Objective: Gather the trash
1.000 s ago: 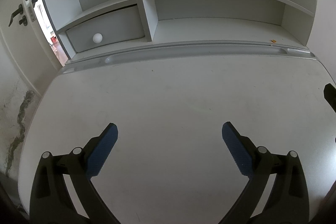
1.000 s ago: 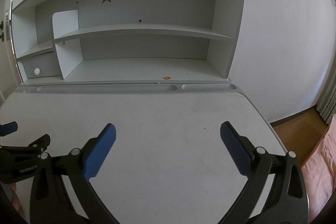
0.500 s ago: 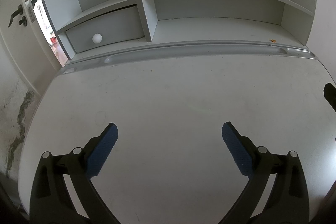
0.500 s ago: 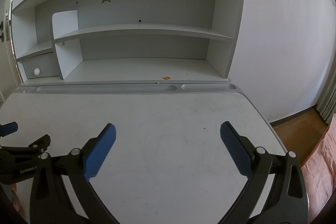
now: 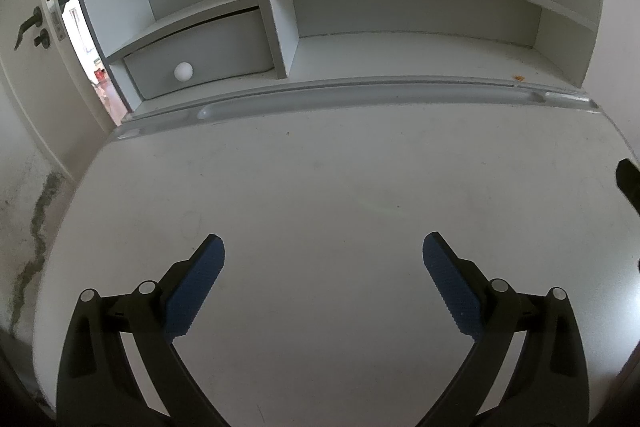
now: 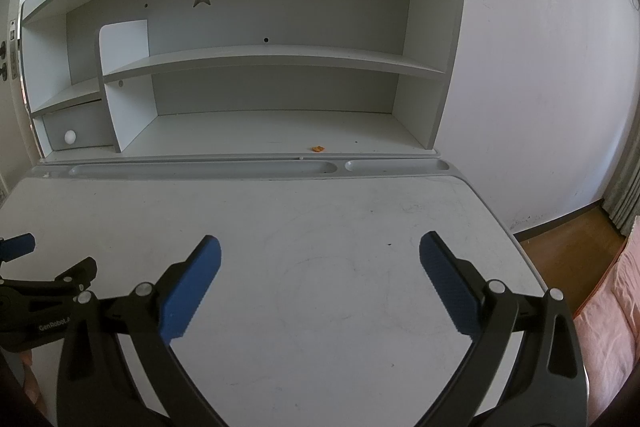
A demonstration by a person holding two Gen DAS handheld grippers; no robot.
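A small orange scrap (image 6: 318,148) lies on the bottom shelf of the grey desk hutch, just behind the pen tray; it also shows in the left wrist view (image 5: 519,78) at the far right. My left gripper (image 5: 323,247) is open and empty above the white desk top (image 5: 320,187). My right gripper (image 6: 319,247) is open and empty above the desk (image 6: 340,227), well short of the scrap. The left gripper also shows at the left edge of the right wrist view (image 6: 16,247).
A white ball (image 5: 183,71) sits in the low left cubby of the hutch (image 6: 260,59). A long pen tray (image 6: 200,169) runs along the desk's back edge. A door (image 5: 36,27) stands at the left. Wooden floor (image 6: 568,235) and pink bedding (image 6: 616,307) lie to the right.
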